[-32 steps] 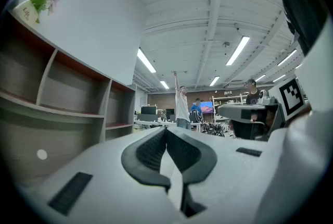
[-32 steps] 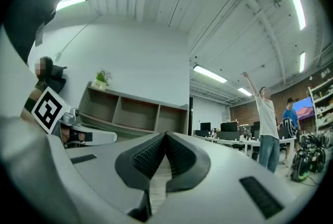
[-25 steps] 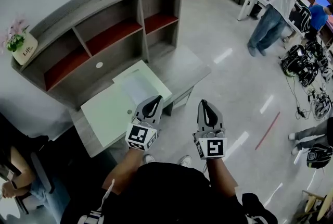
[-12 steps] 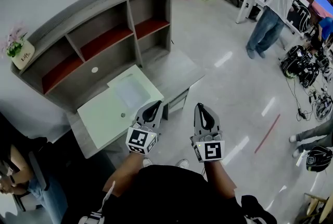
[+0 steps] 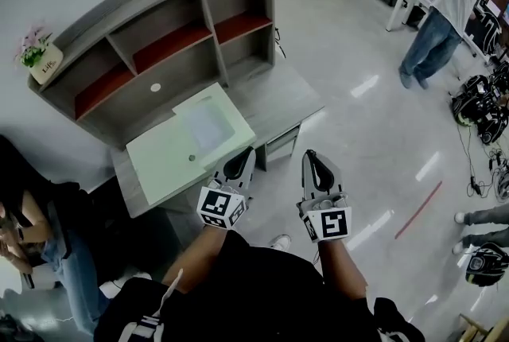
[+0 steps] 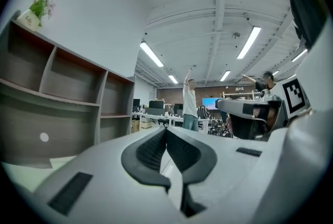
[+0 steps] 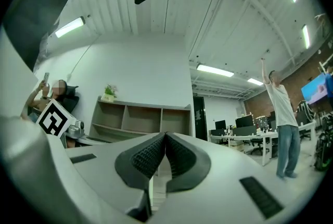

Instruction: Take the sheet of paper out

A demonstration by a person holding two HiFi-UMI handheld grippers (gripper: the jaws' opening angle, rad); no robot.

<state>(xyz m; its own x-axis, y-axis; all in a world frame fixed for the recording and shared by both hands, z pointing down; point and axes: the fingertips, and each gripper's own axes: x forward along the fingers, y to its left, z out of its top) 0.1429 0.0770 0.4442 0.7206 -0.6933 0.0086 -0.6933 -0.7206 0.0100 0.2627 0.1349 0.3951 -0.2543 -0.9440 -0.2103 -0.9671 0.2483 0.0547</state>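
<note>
A pale sheet of paper (image 5: 208,126) lies flat in a clear sleeve on the light green mat (image 5: 163,161) of a grey desk (image 5: 290,98). My left gripper (image 5: 241,159) hovers at the mat's near right corner, just short of the sheet, shut with nothing in it. In the left gripper view the left gripper (image 6: 166,130) has its ribbed pads pressed together, with the shelf unit to its left. My right gripper (image 5: 312,159) hangs beyond the desk's front edge over the floor, shut and empty. The right gripper (image 7: 166,135) faces the shelves from a distance.
A grey hutch with red-lined shelves (image 5: 159,30) stands at the back of the desk, with a small plant pot (image 5: 41,60) on top. A person sits at the left (image 5: 32,221). Another person stands at the far right (image 5: 445,6). A drawer (image 5: 282,145) sits under the desk's front.
Both grippers have drifted a little sideways along the desk's front and stay shut. The head view has swung slightly. The sheet has not moved.
</note>
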